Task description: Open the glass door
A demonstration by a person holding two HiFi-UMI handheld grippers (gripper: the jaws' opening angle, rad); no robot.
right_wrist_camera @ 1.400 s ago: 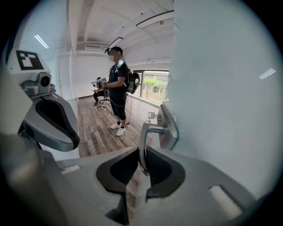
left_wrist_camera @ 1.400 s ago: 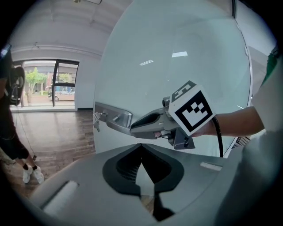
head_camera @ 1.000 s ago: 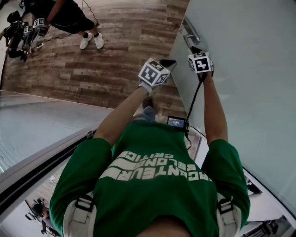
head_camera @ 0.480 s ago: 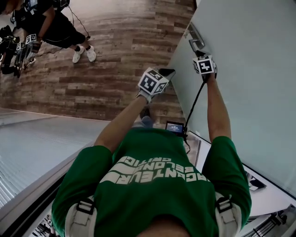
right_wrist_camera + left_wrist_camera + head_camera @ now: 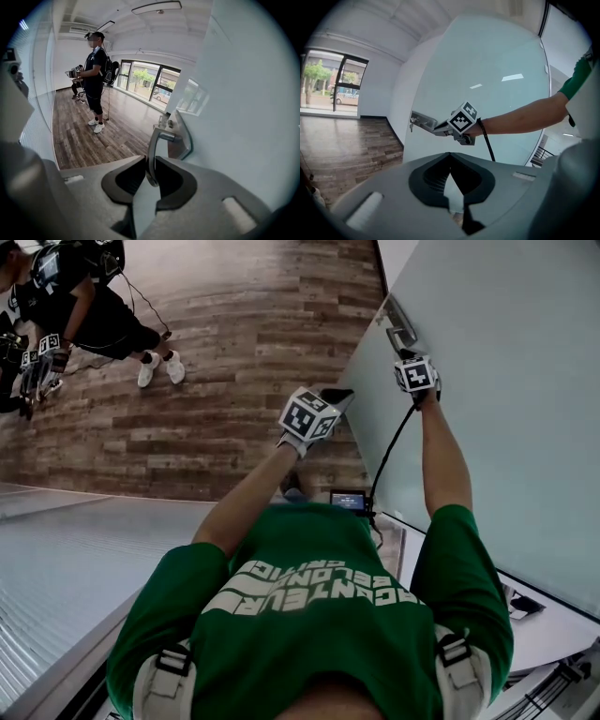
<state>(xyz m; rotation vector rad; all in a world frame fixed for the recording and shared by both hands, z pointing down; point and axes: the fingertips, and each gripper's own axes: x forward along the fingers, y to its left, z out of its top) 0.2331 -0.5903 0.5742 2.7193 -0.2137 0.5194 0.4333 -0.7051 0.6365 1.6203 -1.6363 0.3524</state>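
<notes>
With the right gripper (image 5: 150, 174) up at the door edge, the lever handle (image 5: 152, 152) runs straight down between its two jaws. Both jaws are pressed against the lever's sides near its free end, so it has a closed grip on the handle. The left gripper (image 5: 330, 396) hangs in the air just left of the door's edge, near the right one but off the glass and off the handle. Its jaws are brought together with nothing between them. The glass door (image 5: 497, 390) fills the right side of the head view as one big frosted pane, pale blue-grey, with ceiling lights reflected on it in the left gripper view. The handle is a silver metal lever that bends at an elbow into a spindle on a rectangular metal plate (image 5: 182, 136), mounted right at the door's free edge. A plank wood floor (image 5: 234, 362) shows past that edge. A second person (image 5: 96, 79) in dark clothes and white shoes stands on it, well apart.
</notes>
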